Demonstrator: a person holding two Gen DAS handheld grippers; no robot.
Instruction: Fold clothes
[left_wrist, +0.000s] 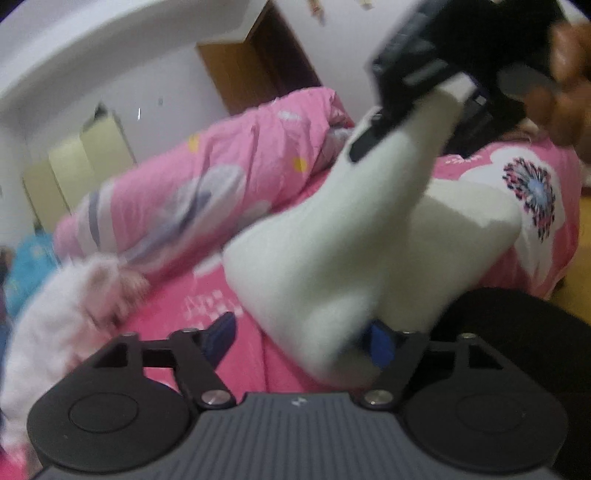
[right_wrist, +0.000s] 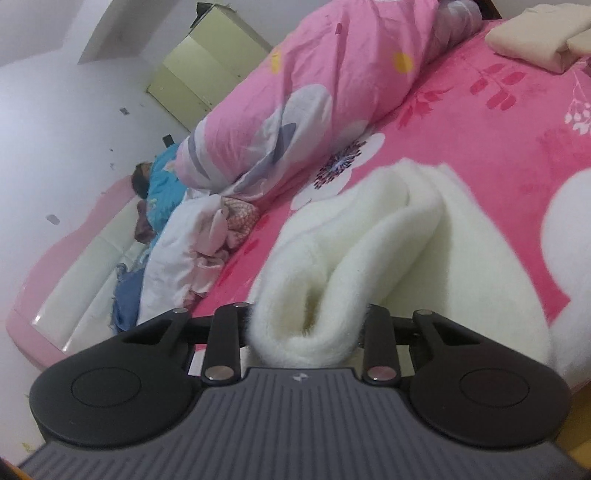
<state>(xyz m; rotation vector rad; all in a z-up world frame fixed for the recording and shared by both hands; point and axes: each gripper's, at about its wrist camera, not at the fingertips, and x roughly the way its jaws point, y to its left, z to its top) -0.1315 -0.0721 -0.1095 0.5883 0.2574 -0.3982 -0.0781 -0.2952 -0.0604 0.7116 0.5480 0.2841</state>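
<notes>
White fleece garment (right_wrist: 373, 236) lifted over my pink bed sheet (right_wrist: 480, 122).
My right gripper (right_wrist: 304, 332) clamps its bunched edge; my left gripper (left_wrist: 299, 339) stands released, fabric draped between its fingers.

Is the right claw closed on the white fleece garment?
Yes, the right claw pinches a bunched fold of the white fleece garment between its two fingers.

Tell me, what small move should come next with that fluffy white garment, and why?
Probably close the left gripper on the white garment: the right gripper already pinches a bunched fold, while the left's jaws stand open with cloth draped over one finger.
</notes>
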